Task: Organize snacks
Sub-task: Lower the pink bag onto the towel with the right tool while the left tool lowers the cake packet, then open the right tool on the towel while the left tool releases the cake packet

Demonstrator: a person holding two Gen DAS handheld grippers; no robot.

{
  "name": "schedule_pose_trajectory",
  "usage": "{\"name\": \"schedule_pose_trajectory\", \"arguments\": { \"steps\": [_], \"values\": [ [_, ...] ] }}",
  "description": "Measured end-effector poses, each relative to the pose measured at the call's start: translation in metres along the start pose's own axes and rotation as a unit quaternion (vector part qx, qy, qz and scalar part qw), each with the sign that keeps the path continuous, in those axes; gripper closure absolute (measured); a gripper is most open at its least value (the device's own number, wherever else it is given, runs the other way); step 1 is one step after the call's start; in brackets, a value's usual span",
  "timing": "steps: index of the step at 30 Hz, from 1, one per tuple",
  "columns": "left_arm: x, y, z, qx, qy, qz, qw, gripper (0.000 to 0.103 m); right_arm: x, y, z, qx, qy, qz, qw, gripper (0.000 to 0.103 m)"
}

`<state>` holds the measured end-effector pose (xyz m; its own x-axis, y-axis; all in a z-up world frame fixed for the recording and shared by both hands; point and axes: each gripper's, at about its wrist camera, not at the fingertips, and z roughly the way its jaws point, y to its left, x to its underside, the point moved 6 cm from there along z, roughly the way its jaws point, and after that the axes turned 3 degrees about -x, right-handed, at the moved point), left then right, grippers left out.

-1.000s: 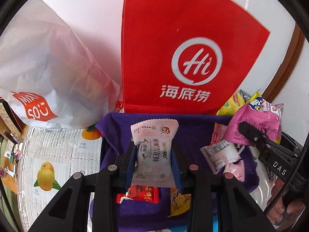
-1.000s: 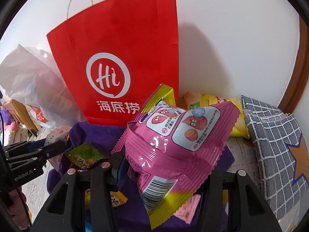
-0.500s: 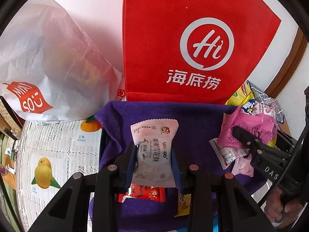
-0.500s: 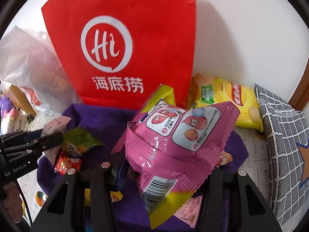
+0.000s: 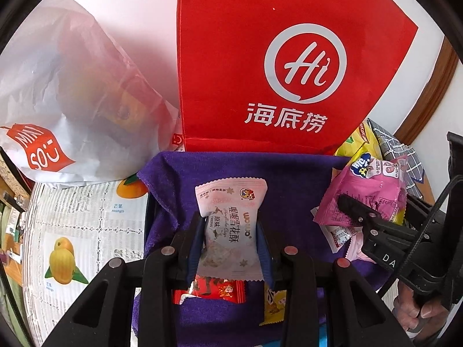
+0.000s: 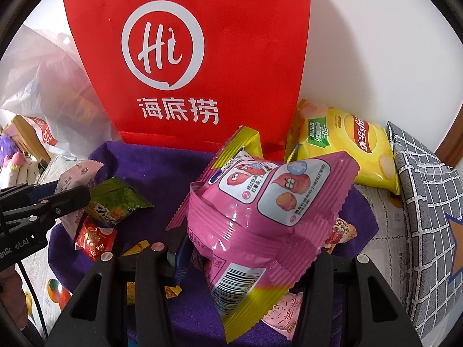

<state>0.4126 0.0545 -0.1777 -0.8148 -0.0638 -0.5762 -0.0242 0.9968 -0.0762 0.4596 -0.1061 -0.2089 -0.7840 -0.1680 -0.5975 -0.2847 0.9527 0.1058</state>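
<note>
Small pale-pink sachet [image 5: 231, 225], crimped at top and bottom, printed with reindeer, snowflakes and dark Chinese characters; upright, clamped at its lower half between the blue pads of the left gripper [image 5: 231, 231], top edge standing free above the fingertips. Bigger pink bag [image 6: 260, 219], glossy and puffy, yellow bands at both ends, cartoon sweet-potato panels on the front and a barcode near the bottom; pinched across its lower middle by the right gripper [image 6: 246, 248], tilted with its top leaning right, right fingertip hidden behind it. Both held above a purple cloth [image 5: 179, 179]. Scattered on the cloth: red candy [image 5: 214, 287] and yellow packet [image 5: 273, 303] just under the left gripper, green packet [image 6: 115, 202] beside the left gripper's tip in the right view, more pale-pink sachets under the pink bag. Behind the cloth, touching its far edge, an upright red bag [image 5: 275, 57] with a white "Hi" logo; to its left a crumpled white bag [image 5: 72, 101]; to its right a yellow chip bag [image 6: 347, 147] against the wall, then a grey checked cushion [image 6: 428, 217]. Fruit-print tablecloth [image 5: 81, 231] under everything. Both grippers angled steeply downward toward the cloth, side by side; fingers of a hand [image 5: 419, 315] wrapped round the right gripper's handle at the left view's edge.
</note>
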Motion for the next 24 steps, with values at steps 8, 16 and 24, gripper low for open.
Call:
{"name": "schedule_pose_trajectory", "arguments": {
  "steps": [8,16,24],
  "values": [
    [0.002,-0.0067,0.0024,0.002,0.002,0.01,0.9999,0.069,0.0002,-0.0017,0.003,0.006,0.003,-0.004,1.0,0.053],
    [0.0043,-0.0094,0.0062,0.006,0.009,0.018,0.9998,0.068,0.0002,-0.0025,0.0086,0.006,0.008,-0.005,1.0,0.052],
    [0.0041,-0.0082,0.0075,0.009,0.012,0.019,0.9997,0.068,-0.0005,-0.005,0.0093,0.01,0.013,-0.009,1.0,0.048]
  ]
}}
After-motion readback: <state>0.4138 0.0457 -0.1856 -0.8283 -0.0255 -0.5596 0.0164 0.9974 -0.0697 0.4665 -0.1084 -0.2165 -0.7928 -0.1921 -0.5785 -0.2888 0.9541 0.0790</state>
